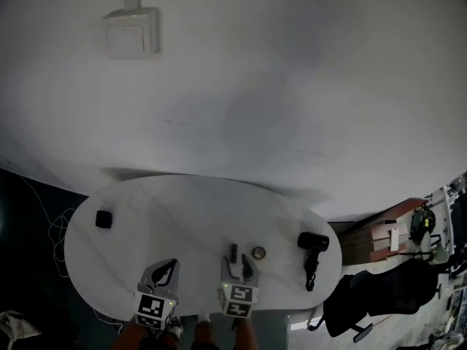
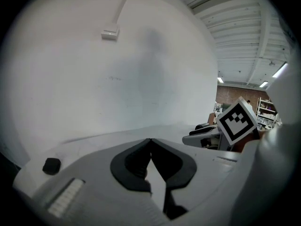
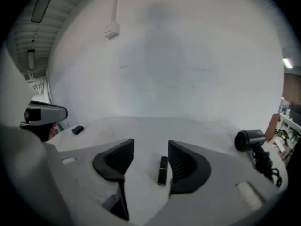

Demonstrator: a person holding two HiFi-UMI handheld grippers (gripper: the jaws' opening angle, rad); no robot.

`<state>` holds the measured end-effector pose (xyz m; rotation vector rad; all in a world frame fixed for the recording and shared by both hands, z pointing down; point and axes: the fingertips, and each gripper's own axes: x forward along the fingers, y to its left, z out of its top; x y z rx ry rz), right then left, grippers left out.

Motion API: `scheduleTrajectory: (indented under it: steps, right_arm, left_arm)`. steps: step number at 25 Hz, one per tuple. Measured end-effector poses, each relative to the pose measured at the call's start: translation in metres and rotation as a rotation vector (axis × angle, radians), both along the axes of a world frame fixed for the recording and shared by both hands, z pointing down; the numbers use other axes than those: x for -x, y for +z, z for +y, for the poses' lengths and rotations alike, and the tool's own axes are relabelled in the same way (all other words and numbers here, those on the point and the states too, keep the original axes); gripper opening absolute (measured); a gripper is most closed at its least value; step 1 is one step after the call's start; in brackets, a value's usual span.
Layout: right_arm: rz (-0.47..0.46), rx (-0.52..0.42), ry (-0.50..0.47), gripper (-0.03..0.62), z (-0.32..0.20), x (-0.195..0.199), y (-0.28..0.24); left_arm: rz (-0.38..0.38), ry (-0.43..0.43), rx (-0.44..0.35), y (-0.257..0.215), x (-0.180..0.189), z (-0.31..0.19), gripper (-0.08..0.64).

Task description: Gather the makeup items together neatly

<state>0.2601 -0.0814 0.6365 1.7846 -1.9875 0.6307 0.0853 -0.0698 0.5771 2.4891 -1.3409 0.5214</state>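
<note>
While slim black lipstick tube (image 3: pixel 162 169) lies flat on white oval table (image 1: pixel 190 210), long axis along the jaws | right gripper (image 3: pixel 151 146) nearer: jaws apart, tube between them, ungripped | left gripper (image 2: pixel 150 140) left of tube: jaws together, empty

The table (image 1: pixel 190 210) looks smooth and matt, the lipstick tube (image 3: pixel 162 170) glossy.

This looks like a workshop hall, with ribbed ceiling (image 2: pixel 240 27), strip lights (image 2: pixel 281 70) and shelves (image 2: pixel 269 111) (beyond a white partition (image 2: pixel 117 79)).
</note>
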Motion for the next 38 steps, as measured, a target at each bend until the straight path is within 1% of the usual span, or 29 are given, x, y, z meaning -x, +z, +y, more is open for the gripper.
scheduleTrajectory:
  steps: [5, 8, 12, 18, 20, 22, 23, 24, 27, 31, 38]
  right_arm:
    - [-0.005, -0.142, -0.053, 0.233, 0.017, 0.026, -0.065]
    - [-0.002, -0.200, -0.062, 0.233, 0.032, 0.037, -0.094]
    - [0.005, -0.274, -0.087, 0.230, 0.051, 0.050, -0.130]
    - [0.019, -0.373, -0.104, 0.185, 0.083, 0.077, -0.173]
    - [0.020, -0.403, -0.096, 0.138, 0.095, 0.085, -0.184]
    - [0.025, -0.421, -0.092, 0.095, 0.104, 0.093, -0.191]
    - [0.030, -0.427, -0.092, 0.094, 0.108, 0.097, -0.192]
    - [0.036, -0.432, -0.092, 0.075, 0.112, 0.101, -0.193]
    - [0.048, -0.441, -0.092, 0.006, 0.123, 0.111, -0.194]
    - [0.049, -0.444, -0.110, 0.006, 0.128, 0.123, -0.197]
    - [0.055, -0.446, -0.131, 0.006, 0.121, 0.140, -0.200]
  left_arm:
    - [0.015, -0.014, -0.082, -0.046, 0.017, 0.010, 0.011]
    - [0.022, -0.025, -0.131, -0.070, 0.031, 0.020, 0.011]
    - [0.039, -0.033, -0.179, -0.098, 0.040, 0.033, 0.011]
    - [0.053, -0.024, -0.237, -0.128, 0.058, 0.056, 0.011]
    - [0.052, -0.026, -0.251, -0.134, 0.066, 0.066, 0.011]
    - [0.054, -0.027, -0.261, -0.137, 0.074, 0.074, 0.011]
    - [0.055, -0.027, -0.264, -0.138, 0.078, 0.078, 0.011]
    - [0.055, -0.027, -0.265, -0.138, 0.082, 0.081, 0.011]
    - [0.053, -0.030, -0.267, -0.139, 0.093, 0.090, 0.011]
    - [0.052, -0.033, -0.269, -0.140, 0.103, 0.095, 0.011]
    - [0.058, -0.039, -0.277, -0.143, 0.114, 0.090, 0.011]
